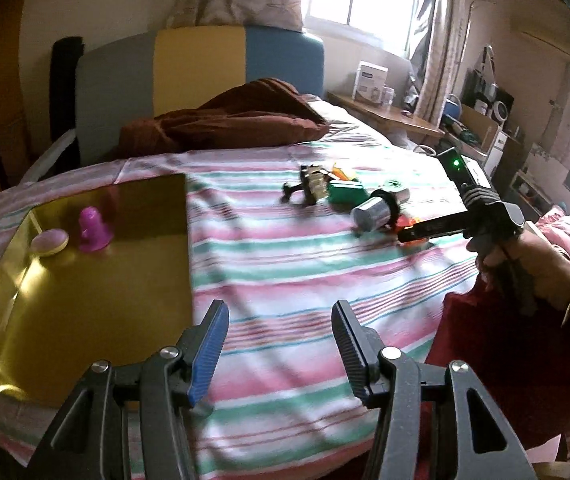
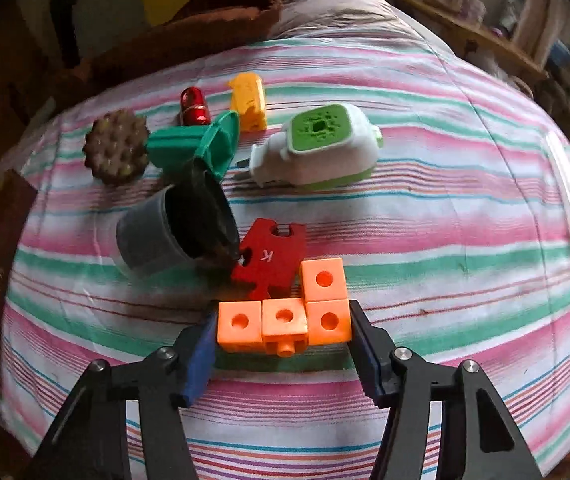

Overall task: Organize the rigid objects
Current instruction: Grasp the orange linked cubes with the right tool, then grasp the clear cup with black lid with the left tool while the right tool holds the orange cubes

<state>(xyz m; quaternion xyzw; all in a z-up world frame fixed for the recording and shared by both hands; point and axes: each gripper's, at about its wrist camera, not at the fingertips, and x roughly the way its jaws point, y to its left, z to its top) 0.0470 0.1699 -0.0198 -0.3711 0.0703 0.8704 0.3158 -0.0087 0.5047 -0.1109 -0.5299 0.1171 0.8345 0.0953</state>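
Striped bedsheet [image 2: 425, 216] carries scattered toys; the right gripper [image 2: 285, 340] clamps 4 joined orange cubes [image 2: 285, 316] (beside a red piece [image 2: 273, 260]), while the left gripper [image 1: 281, 344] gapes wide, unloaded.

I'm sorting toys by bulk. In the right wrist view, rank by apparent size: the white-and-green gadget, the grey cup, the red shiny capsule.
1. White-and-green plastic gadget and grey plastic cup: look alike in size; the cup lies nearer the camera, so unsure.
2. Small red shiny capsule: clearly smallest, though farthest away.
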